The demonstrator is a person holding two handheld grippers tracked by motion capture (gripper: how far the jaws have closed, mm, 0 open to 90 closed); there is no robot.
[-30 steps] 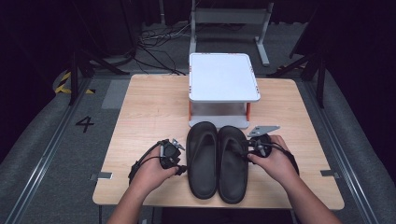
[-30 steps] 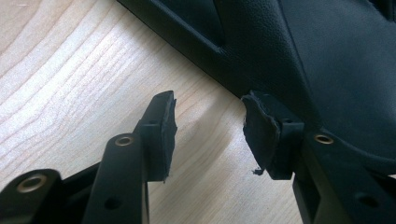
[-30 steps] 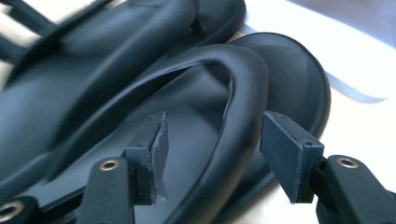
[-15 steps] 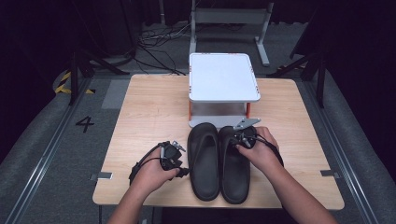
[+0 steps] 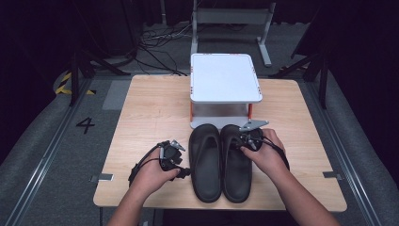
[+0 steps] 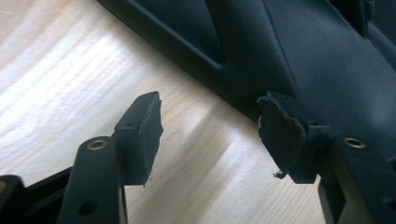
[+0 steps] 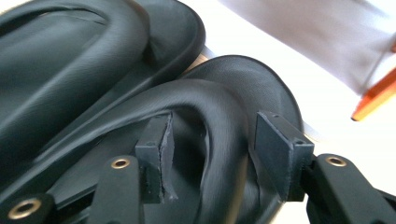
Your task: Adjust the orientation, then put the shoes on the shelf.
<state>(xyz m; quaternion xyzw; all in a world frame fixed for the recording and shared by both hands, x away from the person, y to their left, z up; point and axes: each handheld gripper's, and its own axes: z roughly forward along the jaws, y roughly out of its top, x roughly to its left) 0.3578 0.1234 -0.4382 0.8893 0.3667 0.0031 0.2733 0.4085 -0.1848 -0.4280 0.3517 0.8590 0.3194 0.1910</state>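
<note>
my right gripper (image 7: pixel 212 154) had its jaws open around the right slipper's (image 5: pixel 236 162) strap; left gripper (image 6: pixel 210 135) sat open beside the left slipper (image 5: pixel 205 160) on the surface (image 5: pixel 150 108)

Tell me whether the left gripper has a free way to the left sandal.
Probably yes: the left gripper sits open beside the left sandal, with bare table between its jaws and the sole's edge.

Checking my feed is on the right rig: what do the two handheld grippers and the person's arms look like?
Both grippers, left and right, are black with brass-coloured rivets; each has two blocky fingers faced with worn, frayed dark pads. A black cable loops from the left one; a grey three-cornered plate tops the right. The forearms are bare, no sleeves.
</note>
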